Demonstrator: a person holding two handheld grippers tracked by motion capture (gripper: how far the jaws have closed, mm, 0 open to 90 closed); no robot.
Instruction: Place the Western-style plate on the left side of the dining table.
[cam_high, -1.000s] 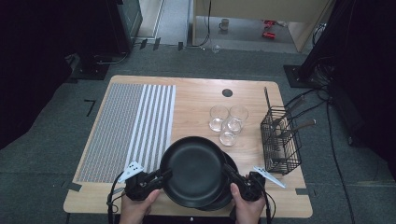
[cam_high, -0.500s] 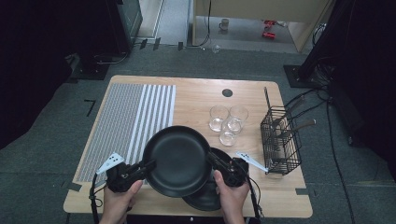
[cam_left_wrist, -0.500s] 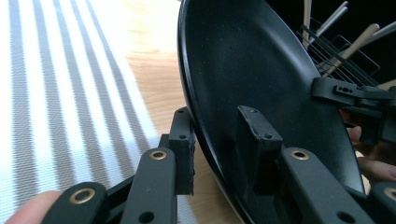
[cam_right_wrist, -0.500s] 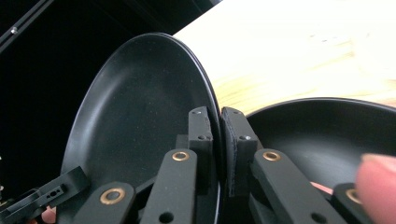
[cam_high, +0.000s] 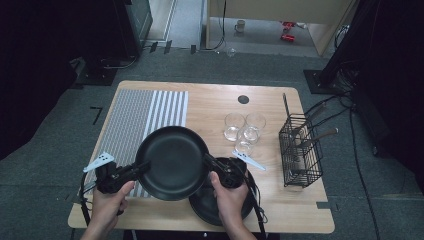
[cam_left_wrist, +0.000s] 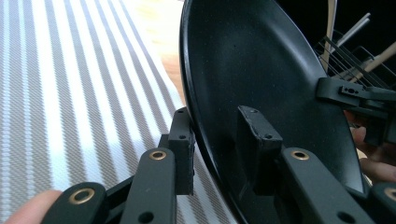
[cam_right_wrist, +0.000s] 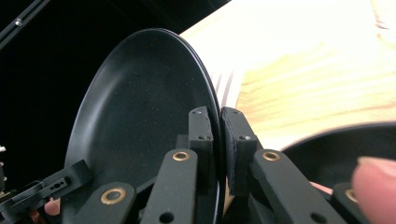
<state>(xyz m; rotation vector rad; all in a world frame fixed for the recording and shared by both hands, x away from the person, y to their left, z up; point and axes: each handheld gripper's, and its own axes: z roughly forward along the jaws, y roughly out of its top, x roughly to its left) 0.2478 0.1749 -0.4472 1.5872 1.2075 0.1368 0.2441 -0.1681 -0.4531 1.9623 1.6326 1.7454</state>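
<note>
A black round plate (cam_high: 172, 162) hangs level above the table's front edge, held by both grippers at opposite rims. My left gripper (cam_high: 141, 168) is shut on its left rim; in the left gripper view the two pads (cam_left_wrist: 182, 140) stand on either side of the plate (cam_left_wrist: 261, 70) wall. My right gripper (cam_high: 207, 161) is shut on the right rim, and in the right gripper view its pads (cam_right_wrist: 236, 133) pinch the thin edge of the plate (cam_right_wrist: 140, 116). A second black plate (cam_high: 210, 210) lies on the table under my right hand.
A grey and white striped mat (cam_high: 135, 115) covers the left of the wooden table (cam_high: 215, 100). Three clear glasses (cam_high: 245, 127) stand right of centre. A black wire basket (cam_high: 300, 150) with utensils stands at the right edge.
Both grippers have carried the upper plate leftward and a little up, off the lower plate, which now shows. The held plate now overlaps the mat's near right corner.
</note>
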